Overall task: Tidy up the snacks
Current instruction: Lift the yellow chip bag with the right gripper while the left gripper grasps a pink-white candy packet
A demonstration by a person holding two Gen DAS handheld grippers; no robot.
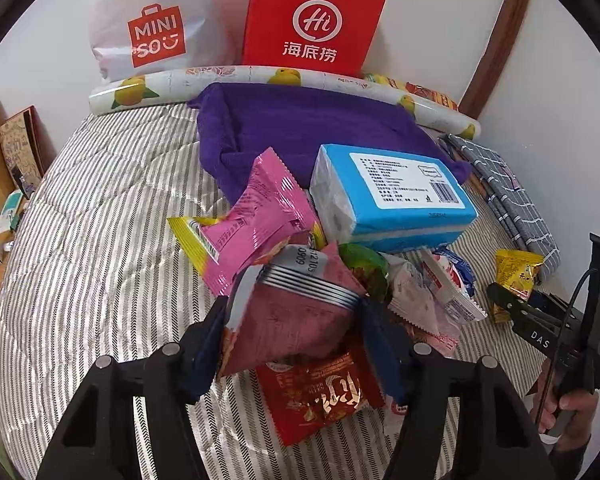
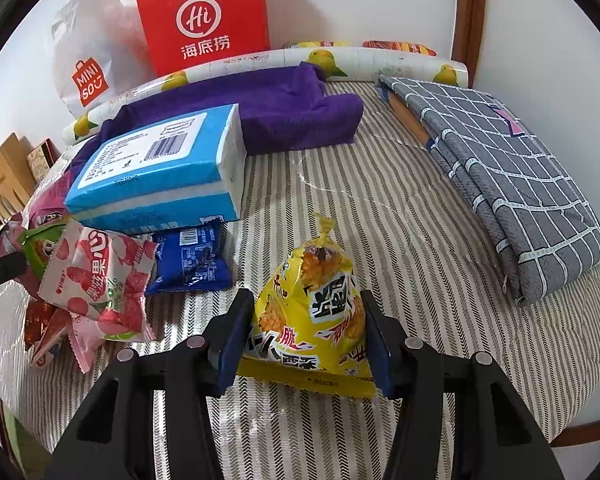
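My left gripper (image 1: 296, 312) is shut on a dark pink snack packet (image 1: 296, 316), held over a pile of snacks: a bright pink packet (image 1: 256, 216), a red packet (image 1: 320, 392), a green packet (image 1: 366, 268) and a white-pink packet (image 1: 416, 296). My right gripper (image 2: 306, 328) is shut on a yellow snack packet (image 2: 312, 312) just above the striped bed (image 2: 400, 240). In the right wrist view the pile lies at the left: a strawberry packet (image 2: 96, 276) and a blue packet (image 2: 192, 260). The right gripper also shows in the left wrist view (image 1: 512, 300) on the yellow packet (image 1: 516, 272).
A blue tissue pack (image 1: 396, 196) and a purple towel (image 1: 300, 128) lie behind the pile. A red paper bag (image 1: 312, 20), a white Miniso bag (image 1: 152, 28) and a lemon-print roll (image 1: 260, 80) stand at the wall. A folded grey checked cloth (image 2: 500, 184) lies at the right.
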